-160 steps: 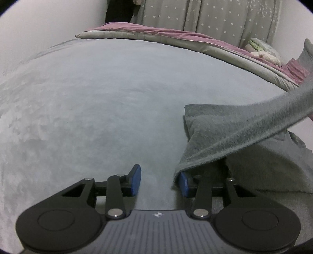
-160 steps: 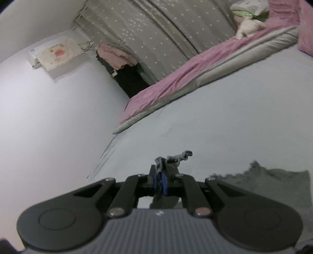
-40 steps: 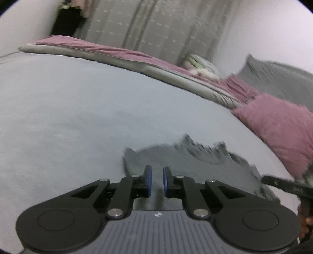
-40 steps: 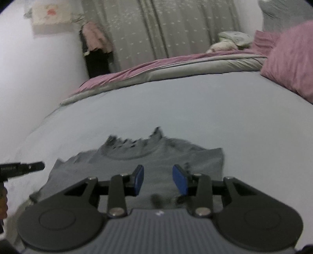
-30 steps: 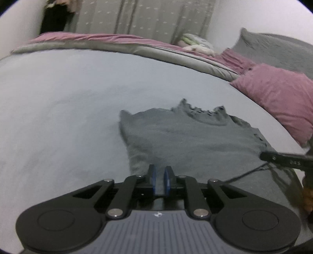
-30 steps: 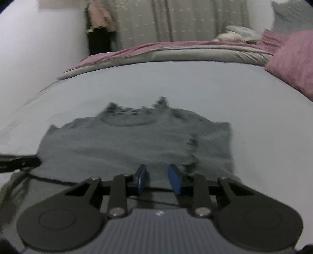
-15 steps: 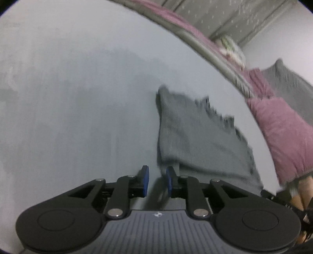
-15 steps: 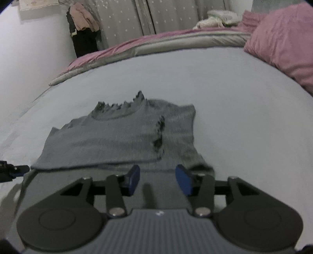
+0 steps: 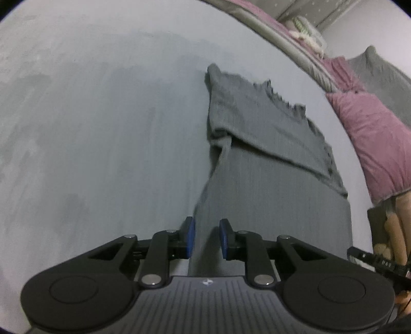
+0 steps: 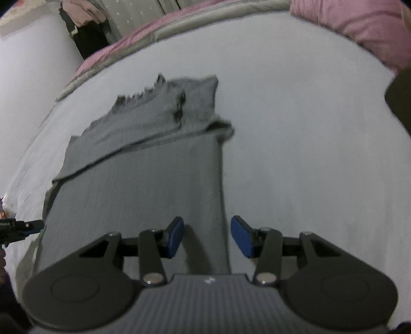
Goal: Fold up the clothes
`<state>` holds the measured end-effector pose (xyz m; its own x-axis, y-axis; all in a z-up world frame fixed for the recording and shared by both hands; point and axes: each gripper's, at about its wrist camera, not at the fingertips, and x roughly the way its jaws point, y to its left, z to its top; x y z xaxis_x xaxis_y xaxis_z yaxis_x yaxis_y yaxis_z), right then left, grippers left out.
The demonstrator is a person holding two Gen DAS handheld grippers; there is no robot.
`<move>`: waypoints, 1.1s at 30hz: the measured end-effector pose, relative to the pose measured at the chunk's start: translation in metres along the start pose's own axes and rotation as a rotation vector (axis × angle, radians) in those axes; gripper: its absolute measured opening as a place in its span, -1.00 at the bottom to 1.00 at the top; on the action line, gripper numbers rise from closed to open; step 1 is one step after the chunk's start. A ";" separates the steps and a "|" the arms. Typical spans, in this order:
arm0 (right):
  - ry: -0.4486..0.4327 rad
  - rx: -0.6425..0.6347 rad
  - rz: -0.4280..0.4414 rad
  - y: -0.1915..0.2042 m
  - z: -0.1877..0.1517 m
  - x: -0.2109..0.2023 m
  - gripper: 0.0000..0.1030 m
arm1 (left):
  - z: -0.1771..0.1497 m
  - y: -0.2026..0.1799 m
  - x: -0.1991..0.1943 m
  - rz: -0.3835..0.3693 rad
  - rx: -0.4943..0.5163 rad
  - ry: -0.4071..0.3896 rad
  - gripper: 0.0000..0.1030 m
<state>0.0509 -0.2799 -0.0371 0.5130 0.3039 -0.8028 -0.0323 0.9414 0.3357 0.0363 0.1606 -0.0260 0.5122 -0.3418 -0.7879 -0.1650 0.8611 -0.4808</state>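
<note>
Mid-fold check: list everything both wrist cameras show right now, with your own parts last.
sweater: one, grey, flat on the bed, its frayed-neck top part folded down over the body
bed cover: one, pale grey, under the sweater
pillow: one, pink, at the bed's right edge
duvet: one, pink and grey, along the far edge
curtain: grey, dotted, behind the bed
hanging clothes: pink and dark, far left corner
left gripper: black with blue pads, jaws just opening, empty, over the sweater's left edge
right gripper: black with blue pads, open, empty, over the right edge
</note>
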 end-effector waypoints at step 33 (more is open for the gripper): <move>0.141 0.163 0.161 -0.034 -0.057 -0.080 -0.87 | -0.075 -0.023 -0.042 -0.044 0.124 0.274 -0.89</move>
<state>-0.0374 -0.3281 -0.0127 0.3874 0.4756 -0.7898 0.0413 0.8468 0.5303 -0.0442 0.1266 -0.0107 0.2676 -0.4544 -0.8497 -0.0348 0.8767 -0.4798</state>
